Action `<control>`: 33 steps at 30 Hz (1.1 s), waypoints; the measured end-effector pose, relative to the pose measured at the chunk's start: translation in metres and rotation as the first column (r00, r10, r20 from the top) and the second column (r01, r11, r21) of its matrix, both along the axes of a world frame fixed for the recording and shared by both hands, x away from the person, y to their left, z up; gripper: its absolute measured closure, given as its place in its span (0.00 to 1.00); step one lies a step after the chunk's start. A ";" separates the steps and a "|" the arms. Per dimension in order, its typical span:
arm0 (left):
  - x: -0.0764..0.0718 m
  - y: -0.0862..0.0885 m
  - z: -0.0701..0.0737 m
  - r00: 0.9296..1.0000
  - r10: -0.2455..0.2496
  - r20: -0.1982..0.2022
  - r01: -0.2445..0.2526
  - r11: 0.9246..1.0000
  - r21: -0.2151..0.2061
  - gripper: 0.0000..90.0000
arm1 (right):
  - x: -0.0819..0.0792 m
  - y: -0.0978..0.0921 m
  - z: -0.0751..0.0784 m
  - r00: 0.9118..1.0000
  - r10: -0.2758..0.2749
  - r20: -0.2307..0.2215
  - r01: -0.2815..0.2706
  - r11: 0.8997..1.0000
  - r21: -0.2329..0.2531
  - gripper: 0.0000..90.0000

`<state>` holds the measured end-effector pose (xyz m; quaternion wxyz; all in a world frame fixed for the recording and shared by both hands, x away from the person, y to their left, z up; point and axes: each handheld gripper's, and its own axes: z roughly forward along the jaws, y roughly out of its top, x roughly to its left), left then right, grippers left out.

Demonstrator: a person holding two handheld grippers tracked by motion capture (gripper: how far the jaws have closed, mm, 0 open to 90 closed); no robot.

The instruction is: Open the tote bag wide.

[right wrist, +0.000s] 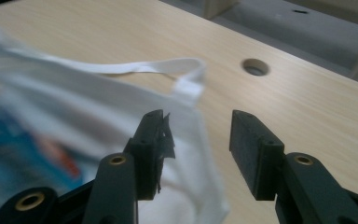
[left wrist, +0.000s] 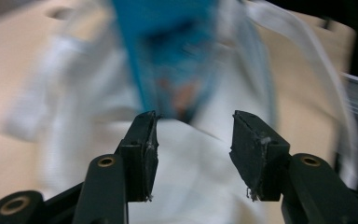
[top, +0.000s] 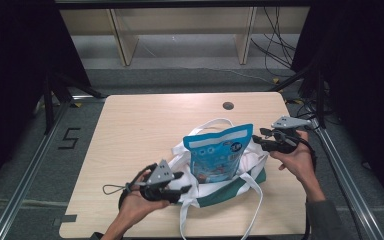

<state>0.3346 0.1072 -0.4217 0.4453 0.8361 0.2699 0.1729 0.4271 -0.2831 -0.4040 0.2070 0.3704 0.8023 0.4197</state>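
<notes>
A white tote bag (top: pixel 250 162) with a green bottom band lies on the wooden table (top: pixel 145 125). A blue snack pouch (top: pixel 217 152) stands upright in the bag's mouth, its top half sticking out. My left gripper (top: pixel 182 182) is at the bag's left edge, open, with white cloth (left wrist: pixel 186 177) behind its jaws and the blurred blue pouch (left wrist: pixel 172 51) beyond. My right gripper (top: pixel 262 137) is at the bag's right edge, open, its jaws just over the bag's rim (right wrist: pixel 196 140). A white handle loop (right wrist: pixel 168 67) lies on the table past it.
A round cable hole (top: pixel 228 105) sits near the table's far edge, also in the right gripper view (right wrist: pixel 255 66). The bag's other handle (top: pixel 252 210) hangs over the front edge. Wooden shelving (top: pixel 180 30) and cables stand behind the table.
</notes>
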 end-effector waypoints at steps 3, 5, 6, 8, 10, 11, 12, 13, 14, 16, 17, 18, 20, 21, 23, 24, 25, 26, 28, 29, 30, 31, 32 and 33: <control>0.024 0.006 0.001 0.995 0.087 0.044 -0.089 0.995 0.036 0.54 | -0.026 0.003 0.004 0.996 0.088 0.008 -0.088 0.996 -0.003 0.60; 0.040 0.005 -0.005 0.993 0.112 0.024 -0.112 0.993 0.025 0.53 | -0.038 0.004 0.004 0.992 0.126 0.001 -0.126 0.992 -0.024 0.59; 0.047 0.004 -0.008 0.994 0.109 0.014 -0.109 0.993 0.035 0.53 | -0.044 0.006 0.004 0.990 0.139 -0.008 -0.139 0.990 -0.014 0.59; 0.059 0.002 -0.014 0.991 0.131 -0.005 -0.131 0.991 0.032 0.53 | -0.051 0.010 0.002 0.980 0.197 -0.004 -0.197 0.980 -0.006 0.59; 0.070 -0.001 -0.019 0.990 0.139 -0.014 -0.139 0.990 0.019 0.55 | -0.059 0.017 -0.002 0.968 0.250 -0.035 -0.251 0.968 0.002 0.59; 0.075 -0.002 -0.021 0.991 0.130 -0.013 -0.130 0.991 0.017 0.57 | -0.061 0.020 -0.003 0.957 0.286 -0.036 -0.287 0.958 -0.015 0.59; 0.078 -0.004 -0.022 0.992 0.129 -0.013 -0.129 0.992 0.016 0.61 | -0.063 0.024 -0.006 0.948 0.314 -0.049 -0.315 0.949 -0.020 0.59; 0.082 -0.005 -0.023 0.992 0.127 -0.003 -0.127 0.991 0.034 0.65 | -0.065 0.027 -0.010 0.938 0.343 -0.056 -0.345 0.938 -0.030 0.59; 0.085 -0.005 -0.024 0.991 0.133 0.004 -0.133 0.990 0.040 0.69 | -0.067 0.029 -0.013 0.930 0.359 -0.078 -0.363 0.931 -0.043 0.59; 0.095 -0.004 -0.028 0.986 0.166 0.000 -0.166 0.986 0.007 0.79 | -0.069 0.032 -0.021 0.917 0.383 -0.111 -0.392 0.917 -0.073 0.62; 0.095 -0.004 -0.028 0.986 0.166 0.000 -0.166 0.986 0.007 0.82 | -0.070 0.032 -0.025 0.916 0.382 -0.124 -0.394 0.915 -0.086 0.66; 0.104 -0.001 -0.035 0.983 0.182 -0.008 -0.182 0.983 0.012 0.84 | -0.072 0.032 -0.028 0.910 0.389 -0.147 -0.404 0.910 -0.094 0.69; 0.114 -0.001 -0.047 0.983 0.184 -0.001 -0.184 0.982 0.053 0.87 | -0.074 0.029 -0.033 0.898 0.415 -0.144 -0.434 0.889 -0.148 0.78; 0.114 -0.001 -0.047 0.983 0.184 -0.001 -0.184 0.982 0.053 0.88 | -0.075 0.028 -0.036 0.896 0.415 -0.155 -0.438 0.885 -0.161 0.80; 0.119 -0.006 -0.069 0.981 0.182 -0.062 -0.174 0.977 0.119 0.90 | -0.079 0.027 -0.043 0.888 0.420 -0.189 -0.452 0.874 -0.181 0.83; 0.120 -0.006 -0.074 0.985 0.169 -0.046 -0.160 0.975 0.156 0.89 | -0.080 0.027 -0.047 0.888 0.412 -0.205 -0.449 0.874 -0.189 0.84; 0.120 -0.007 -0.081 0.983 0.173 -0.062 -0.162 0.974 0.157 0.89 | -0.081 0.027 -0.053 0.886 0.408 -0.220 -0.450 0.872 -0.192 0.84; 0.120 -0.007 -0.084 0.983 0.174 -0.055 -0.163 0.972 0.168 0.89 | -0.080 0.028 -0.060 0.887 0.400 -0.231 -0.444 0.877 -0.184 0.85; 0.120 -0.009 -0.084 0.979 0.193 -0.060 -0.183 0.972 0.145 0.89 | -0.075 0.028 -0.075 0.872 0.418 -0.255 -0.464 0.871 -0.160 0.85; 0.120 -0.009 -0.084 0.979 0.193 -0.060 -0.183 0.972 0.145 0.88 | -0.075 0.028 -0.075 0.872 0.418 -0.255 -0.464 0.871 -0.160 0.85; 0.117 -0.009 -0.078 0.976 0.214 -0.050 -0.205 0.967 0.150 0.86 | -0.074 0.027 -0.079 0.870 0.415 -0.268 -0.462 0.875 -0.143 0.84; 0.117 -0.009 -0.078 0.976 0.214 -0.050 -0.205 0.967 0.150 0.82 | -0.074 0.027 -0.079 0.870 0.415 -0.268 -0.462 0.875 -0.143 0.84; 0.112 -0.007 -0.066 0.974 0.220 -0.052 -0.212 0.968 0.131 0.75 | -0.078 0.026 -0.073 0.879 0.393 -0.271 -0.439 0.888 -0.136 0.82; 0.108 -0.004 -0.057 0.976 0.214 -0.044 -0.209 0.973 0.100 0.72 | -0.078 0.026 -0.068 0.883 0.391 -0.260 -0.433 0.891 -0.133 0.80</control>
